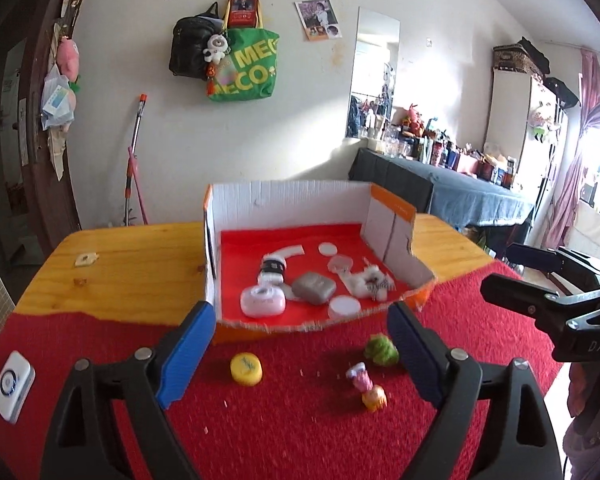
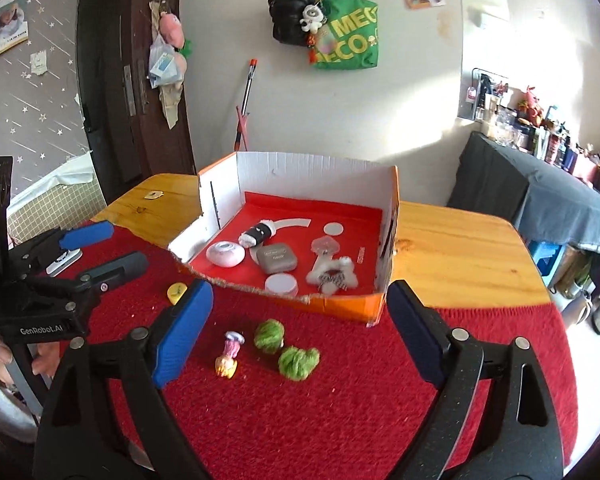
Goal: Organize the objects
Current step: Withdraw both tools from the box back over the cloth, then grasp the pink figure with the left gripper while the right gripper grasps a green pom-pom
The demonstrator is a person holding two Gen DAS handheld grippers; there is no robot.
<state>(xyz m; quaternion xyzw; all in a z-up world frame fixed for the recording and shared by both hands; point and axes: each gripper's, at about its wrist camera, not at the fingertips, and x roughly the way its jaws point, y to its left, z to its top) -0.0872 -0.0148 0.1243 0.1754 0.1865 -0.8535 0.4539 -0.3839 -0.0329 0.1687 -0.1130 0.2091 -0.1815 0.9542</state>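
1. the left gripper (image 1: 300,344) has black plastic arms and ribbed blue rubber pads; its jaws stand wide apart with nothing between them, above the red cloth.
2. the right gripper (image 2: 300,332) is built the same way, and its jaws are also spread wide and grip nothing.
3. a shallow cardboard box (image 2: 300,168), white inside and orange outside, sits toward the far edge of the red cloth, reaching onto the bare wood; its near wall is torn down to a ragged low edge and its floor is lined in red.
4. inside the box lie a rounded grey case (image 2: 276,258), a smooth pink-white oval case (image 2: 225,254), flat white discs (image 2: 282,284), a clear round piece, a small black-and-white roll and a fluffy white plush (image 2: 334,276).
5. on the cloth in front of the box's torn edge are two fuzzy green pom-poms (image 2: 298,358), one just behind the other, apart.
6. just left of them stands a small glossy figurine (image 2: 229,354), pink above and yellow below.
7. a round yellow bottle cap (image 1: 246,368) lies further left, near the box's front left corner.
8. a white rounded-square device with a blue ring (image 1: 13,384) lies at the cloth's left edge.
9. the red cloth (image 2: 340,400) is coarse and nubby, covering the near part of a varnished wooden tabletop (image 2: 460,236) with visible knots.
10. behind, a white wall carries a green tote bag (image 1: 248,68), a black bag, photos and a mirror; a cluttered dark-draped side table stands at the right.
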